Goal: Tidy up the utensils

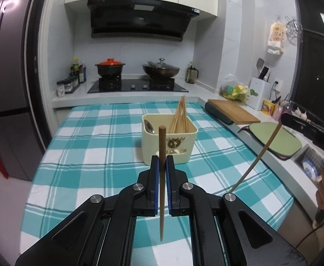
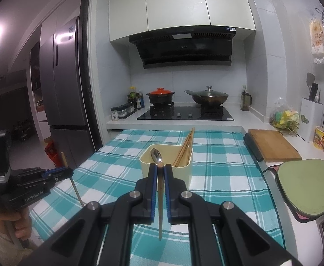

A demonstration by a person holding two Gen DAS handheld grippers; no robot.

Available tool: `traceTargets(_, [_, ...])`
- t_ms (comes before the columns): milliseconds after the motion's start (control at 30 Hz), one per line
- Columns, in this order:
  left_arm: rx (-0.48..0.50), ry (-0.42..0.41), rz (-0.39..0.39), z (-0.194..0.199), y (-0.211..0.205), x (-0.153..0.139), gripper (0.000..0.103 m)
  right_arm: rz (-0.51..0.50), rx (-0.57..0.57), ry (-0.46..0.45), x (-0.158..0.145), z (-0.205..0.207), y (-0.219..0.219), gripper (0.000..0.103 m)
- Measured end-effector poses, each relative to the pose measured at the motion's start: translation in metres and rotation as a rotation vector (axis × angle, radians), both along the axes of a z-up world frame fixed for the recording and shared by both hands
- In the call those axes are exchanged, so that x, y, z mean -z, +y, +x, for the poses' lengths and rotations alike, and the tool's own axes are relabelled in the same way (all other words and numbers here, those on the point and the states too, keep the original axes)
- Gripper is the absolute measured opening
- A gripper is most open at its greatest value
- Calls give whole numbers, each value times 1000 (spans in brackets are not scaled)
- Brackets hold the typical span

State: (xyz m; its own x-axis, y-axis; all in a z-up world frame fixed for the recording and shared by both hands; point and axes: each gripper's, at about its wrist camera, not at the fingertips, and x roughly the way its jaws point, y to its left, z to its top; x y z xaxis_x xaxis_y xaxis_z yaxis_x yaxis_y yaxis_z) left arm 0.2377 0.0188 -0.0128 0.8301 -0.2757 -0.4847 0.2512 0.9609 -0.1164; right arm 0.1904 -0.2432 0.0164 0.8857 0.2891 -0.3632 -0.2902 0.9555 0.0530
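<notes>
My left gripper (image 1: 162, 161) and right gripper (image 2: 160, 170) sit low in the middle of their frames, jaws clamped, each tilted slightly downward.

chopsticks (image 1: 162, 177) (image 2: 160, 199): two held upright | holder (image 1: 169, 143): cream, spoon (image 2: 156, 155) inside

Right gripper (image 2: 160, 166) clamping chopstick (image 2: 160, 199), cream holder (image 2: 184, 173) beyond
</notes>
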Motion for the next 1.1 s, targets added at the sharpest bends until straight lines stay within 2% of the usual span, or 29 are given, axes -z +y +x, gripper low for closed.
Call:
traceTargets(133, [15, 6, -59, 11, 12, -17, 4, -17, -15, 22, -4, 11, 2, 7])
traceTargets(267, [32, -51, -115, 36, 20, -57, 4, -29, -21, -3, -26, 37, 3, 7])
traceTargets(433, [35, -153, -104, 91, 8, -106, 4, -37, -7, -92, -70, 84, 7, 7])
traceTargets(567, [33, -170, -100, 147, -10, -117, 4, -47, -3, -149, -91, 125, 13, 7])
traceTargets(667, [39, -124, -92, 189, -25, -104, 4, -54, -8, -143, -91, 160, 20, 7])
traceTargets(767, [55, -36, -87, 229, -38, -75, 4, -48, -23, -73, -75, 199, 22, 7])
traceTargets(867, [77, 79, -80, 265, -51, -38, 4, -34, -33, 48, -45, 242, 23, 7])
traceTargets(967, [73, 179, -50, 295, -62, -1, 5, 4, -63, 230, -2, 293, 21, 7])
traceTargets(1033, [66, 222, -28, 304, -67, 18, 18, 36, -68, 343, 26, 323, 17, 8])
traceTargets(1067, [60, 226, -20, 306, -67, 24, 33, 47, -56, 367, 37, 330, 14, 17])
traceTargets(1100, [50, 218, -16, 307, -65, 28, 42, 64, -40, 372, 45, 335, 10, 24])
